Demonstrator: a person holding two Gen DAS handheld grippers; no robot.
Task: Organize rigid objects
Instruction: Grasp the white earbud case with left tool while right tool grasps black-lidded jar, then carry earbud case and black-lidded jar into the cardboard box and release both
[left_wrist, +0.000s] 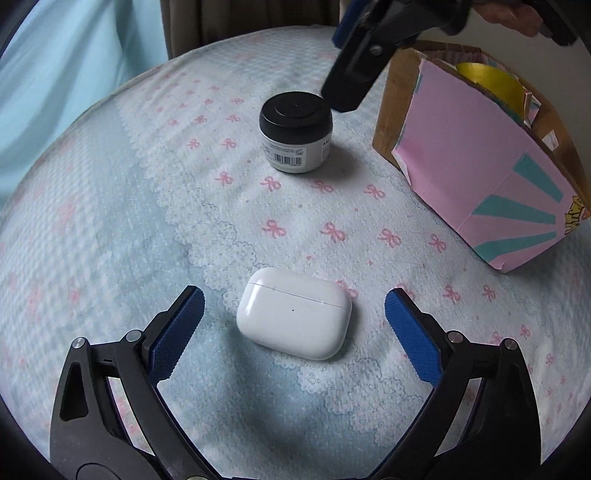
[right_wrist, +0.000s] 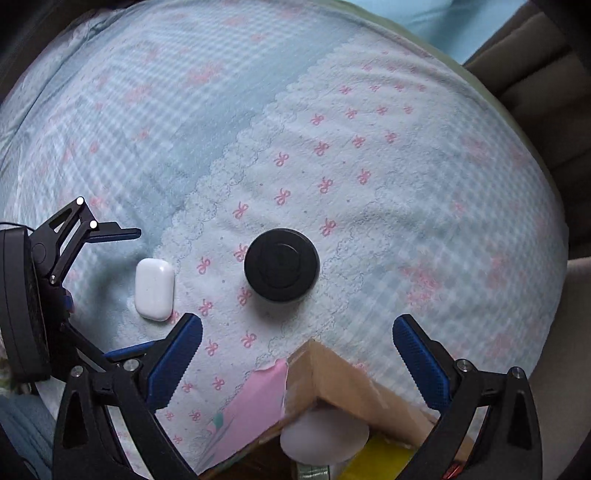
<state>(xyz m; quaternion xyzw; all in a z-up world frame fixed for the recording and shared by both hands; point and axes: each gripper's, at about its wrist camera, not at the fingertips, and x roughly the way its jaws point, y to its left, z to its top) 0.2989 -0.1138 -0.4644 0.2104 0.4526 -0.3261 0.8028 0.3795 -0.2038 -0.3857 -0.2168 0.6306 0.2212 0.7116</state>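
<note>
A white earbuds case (left_wrist: 294, 312) lies on the bedsheet between the open fingers of my left gripper (left_wrist: 293, 314), which is low around it without touching. It also shows in the right wrist view (right_wrist: 154, 289). A jar with a black lid (left_wrist: 295, 132) stands farther back; from above it shows in the right wrist view (right_wrist: 281, 269). My right gripper (right_wrist: 297, 339) is open and empty, hovering above the corner of a pink cardboard box (right_wrist: 314, 373). The box (left_wrist: 476, 173) stands at the right and holds a yellow object (left_wrist: 491, 85) and a white round object (right_wrist: 325, 435).
The surface is a light blue bedsheet (left_wrist: 147, 206) with pink bows. Brown curtains (left_wrist: 251, 18) hang behind it. The right gripper's body (left_wrist: 365, 51) hangs over the jar and box. The left gripper's body (right_wrist: 40, 291) sits at the left.
</note>
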